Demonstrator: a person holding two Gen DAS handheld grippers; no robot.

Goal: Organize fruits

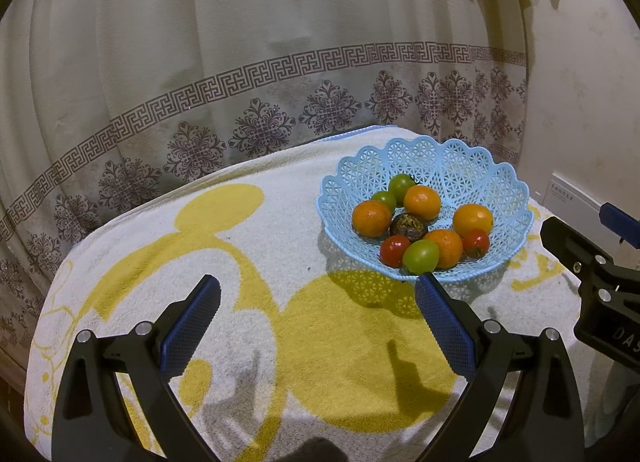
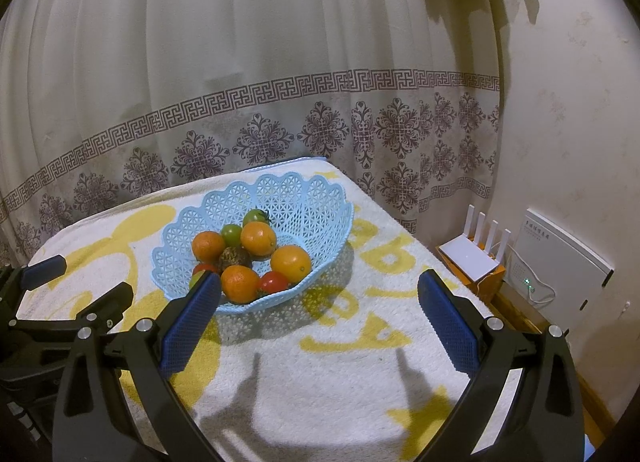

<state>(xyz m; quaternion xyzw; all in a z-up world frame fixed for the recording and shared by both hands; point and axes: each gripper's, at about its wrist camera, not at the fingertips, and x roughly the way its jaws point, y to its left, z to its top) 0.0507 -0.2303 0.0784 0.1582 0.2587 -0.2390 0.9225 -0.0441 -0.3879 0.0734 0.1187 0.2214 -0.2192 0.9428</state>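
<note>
A light blue lattice basket stands on a white and yellow towel at the right; it also shows in the right wrist view. In it lie several oranges, green tomatoes, red tomatoes and one dark brown fruit. My left gripper is open and empty above the towel, just short of the basket's near rim. My right gripper is open and empty, its left fingertip in front of the basket's near edge.
A patterned curtain hangs behind the table. A white router and a white wall box sit to the right, beyond the table edge. The right gripper shows at the right of the left wrist view.
</note>
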